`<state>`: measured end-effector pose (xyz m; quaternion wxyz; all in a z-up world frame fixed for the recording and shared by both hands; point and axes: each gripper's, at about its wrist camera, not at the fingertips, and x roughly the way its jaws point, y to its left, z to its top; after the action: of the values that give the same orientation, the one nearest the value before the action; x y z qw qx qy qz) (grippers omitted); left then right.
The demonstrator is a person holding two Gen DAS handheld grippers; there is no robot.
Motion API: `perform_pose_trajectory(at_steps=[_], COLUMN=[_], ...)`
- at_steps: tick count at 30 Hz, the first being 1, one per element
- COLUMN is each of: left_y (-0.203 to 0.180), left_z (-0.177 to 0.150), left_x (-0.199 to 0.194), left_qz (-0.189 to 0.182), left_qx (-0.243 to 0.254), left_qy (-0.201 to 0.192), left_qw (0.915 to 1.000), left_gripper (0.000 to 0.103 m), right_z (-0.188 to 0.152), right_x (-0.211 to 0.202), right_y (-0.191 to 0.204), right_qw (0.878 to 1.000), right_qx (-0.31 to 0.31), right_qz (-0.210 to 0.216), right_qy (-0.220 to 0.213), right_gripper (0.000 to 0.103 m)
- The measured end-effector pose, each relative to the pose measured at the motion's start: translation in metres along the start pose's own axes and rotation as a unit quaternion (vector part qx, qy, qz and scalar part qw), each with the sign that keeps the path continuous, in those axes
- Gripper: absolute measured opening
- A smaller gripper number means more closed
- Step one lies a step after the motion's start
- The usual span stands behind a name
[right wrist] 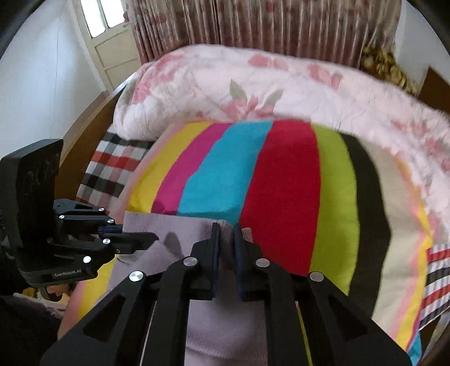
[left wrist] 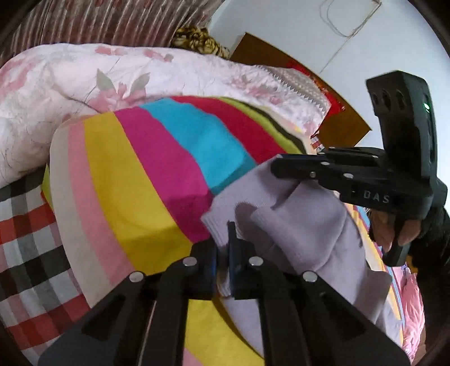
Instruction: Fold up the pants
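The pants (left wrist: 303, 225), pale lilac knit, hang lifted over the striped blanket (left wrist: 135, 174), bunched at the blanket's near edge. The left gripper (left wrist: 222, 253) is clamped on one folded edge of the pants, cloth pinched between its blue pads. The right gripper (right wrist: 226, 247) grips another edge of the pants the same way, fabric between its nearly closed fingers. Each gripper shows in the other's view, just beside the pants. Beyond the blanket lies a pink floral quilt (right wrist: 253, 84); a checked sheet (right wrist: 107, 169) peeks out beside the blanket, with curtains (right wrist: 267, 25) behind the quilt.
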<state>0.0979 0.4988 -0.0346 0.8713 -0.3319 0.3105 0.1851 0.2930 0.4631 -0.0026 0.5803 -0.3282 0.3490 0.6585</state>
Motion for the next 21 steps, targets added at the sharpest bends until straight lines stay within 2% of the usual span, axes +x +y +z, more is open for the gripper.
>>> perform_pose_trajectory(at_steps=[3, 5, 8, 9, 11, 12, 13, 14, 15, 17, 18, 20, 21], left_y=[-0.006, -0.009, 0.000, 0.006, 0.017, 0.022, 0.024, 0.025, 0.027, 0.029, 0.026, 0.012, 0.003], left_z=[0.006, 0.014, 0.019, 0.016, 0.010, 0.010, 0.009, 0.010, 0.009, 0.006, 0.005, -0.001, -0.004], left_x=[-0.018, -0.023, -0.008, 0.003, 0.011, 0.009, 0.002, -0.006, -0.016, -0.038, -0.045, -0.053, -0.050], left_qz=[-0.012, -0.002, 0.007, 0.012, 0.006, 0.000, 0.007, 0.023, 0.034, -0.016, -0.051, -0.121, -0.153], left_qx=[0.014, 0.020, -0.005, -0.017, -0.035, -0.043, -0.051, -0.056, -0.065, -0.092, -0.098, -0.093, -0.086], left_qy=[-0.026, -0.037, -0.015, 0.007, 0.016, 0.011, 0.003, -0.010, -0.024, -0.051, -0.052, -0.047, -0.030], left_qw=[0.9995, 0.9991, 0.9999, 0.9998, 0.9993, 0.9990, 0.9987, 0.9981, 0.9970, 0.9943, 0.9925, 0.9871, 0.9841], left_gripper=[0.005, 0.005, 0.005, 0.006, 0.012, 0.020, 0.025, 0.047, 0.069, 0.070, 0.070, 0.070, 0.069], right_z=[0.007, 0.015, 0.018, 0.016, 0.012, 0.012, 0.012, 0.011, 0.008, 0.001, -0.006, -0.019, -0.029], right_x=[-0.018, -0.014, 0.011, 0.025, 0.031, 0.028, 0.017, 0.009, -0.008, -0.030, -0.040, -0.046, -0.045], right_y=[0.003, 0.002, -0.003, -0.006, -0.011, -0.014, -0.020, -0.023, -0.028, -0.035, -0.042, -0.049, -0.056], right_qw=[0.999, 0.999, 0.999, 0.999, 0.998, 0.998, 0.996, 0.995, 0.993, 0.991, 0.991, 0.990, 0.988], right_qx=[0.004, 0.007, 0.019, 0.030, 0.047, 0.062, 0.085, 0.095, 0.107, 0.111, 0.116, 0.122, 0.131], right_qz=[-0.024, -0.030, -0.041, -0.035, -0.026, -0.014, 0.005, 0.013, 0.023, 0.025, 0.031, 0.041, 0.054], right_qy=[-0.034, -0.033, -0.006, 0.014, 0.016, 0.011, -0.003, -0.014, -0.038, -0.064, -0.067, -0.063, -0.055], right_gripper=[0.009, 0.009, 0.009, 0.010, 0.016, 0.019, 0.036, 0.066, 0.076, 0.078, 0.077, 0.066, 0.065])
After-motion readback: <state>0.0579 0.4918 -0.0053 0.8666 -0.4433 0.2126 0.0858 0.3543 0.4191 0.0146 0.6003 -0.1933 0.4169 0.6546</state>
